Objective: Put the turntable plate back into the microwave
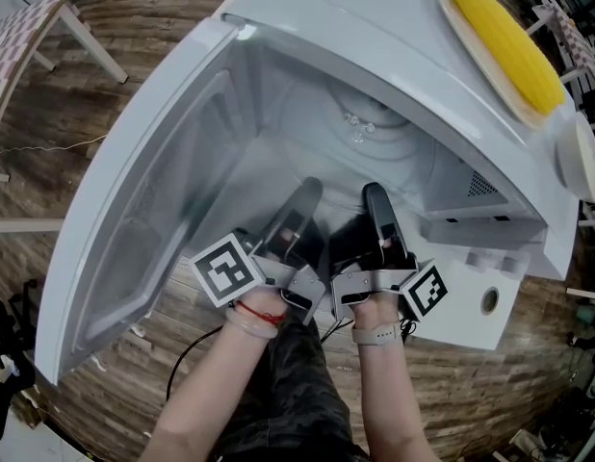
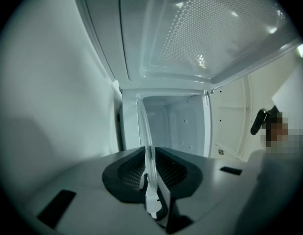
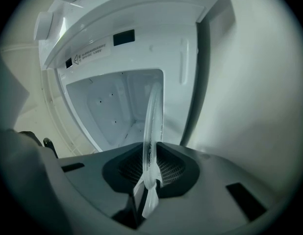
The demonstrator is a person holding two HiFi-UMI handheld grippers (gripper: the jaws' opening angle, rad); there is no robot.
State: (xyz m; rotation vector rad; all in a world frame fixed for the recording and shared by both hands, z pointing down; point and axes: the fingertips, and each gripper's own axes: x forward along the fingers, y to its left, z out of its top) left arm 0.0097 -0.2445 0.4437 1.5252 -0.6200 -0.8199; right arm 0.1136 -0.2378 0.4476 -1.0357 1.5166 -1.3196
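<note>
The clear glass turntable plate [image 1: 375,141] is inside the white microwave [image 1: 394,37] cavity, with its near rim gripped by both grippers. My left gripper [image 1: 307,195] and right gripper [image 1: 375,198] reach side by side through the door opening. In the left gripper view the plate's rim [image 2: 145,141] runs edge-on between the shut jaws of the left gripper [image 2: 150,177]. The right gripper view likewise shows the rim [image 3: 153,126] pinched in the right gripper [image 3: 150,173]. I cannot tell whether the plate rests on the cavity floor.
The microwave door [image 1: 148,229] hangs open to the left. On top of the microwave lies a corn cob [image 1: 504,41] on a plate, with a white dish [image 1: 582,157] beside it. The control panel with a knob [image 1: 488,301] is at the right. A table leg [image 1: 86,37] stands at the far left.
</note>
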